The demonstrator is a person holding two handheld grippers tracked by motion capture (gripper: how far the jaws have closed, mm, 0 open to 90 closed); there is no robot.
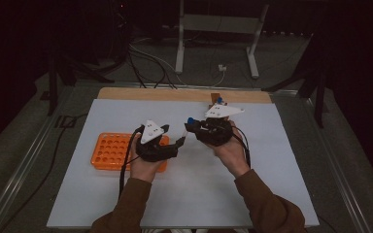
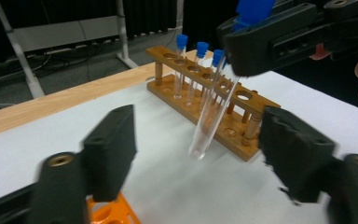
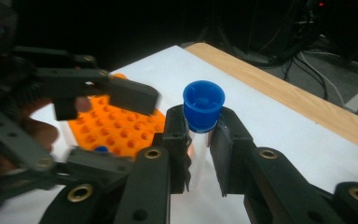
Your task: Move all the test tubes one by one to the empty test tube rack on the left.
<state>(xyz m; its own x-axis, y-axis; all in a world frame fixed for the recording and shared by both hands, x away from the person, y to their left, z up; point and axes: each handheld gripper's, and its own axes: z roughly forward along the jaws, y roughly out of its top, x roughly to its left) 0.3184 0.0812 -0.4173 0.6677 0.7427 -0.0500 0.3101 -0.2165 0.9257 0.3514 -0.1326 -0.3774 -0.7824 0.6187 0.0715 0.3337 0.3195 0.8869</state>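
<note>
My right gripper is shut on a clear test tube just under its blue cap. The tube hangs tilted above the white mat. My left gripper is open, its jaws standing on either side of the tube's lower end without touching it. In the high view the left gripper sits just left of the right one, over the mat's middle. An orange rack lies under the left hand, with one blue cap in it. A wooden rack farther back holds three blue-capped tubes.
The white mat covers a wooden tabletop. Cables trail from both grippers toward the person. Beyond the table are a metal stand and floor cables. The person's sleeves come in at the near edge.
</note>
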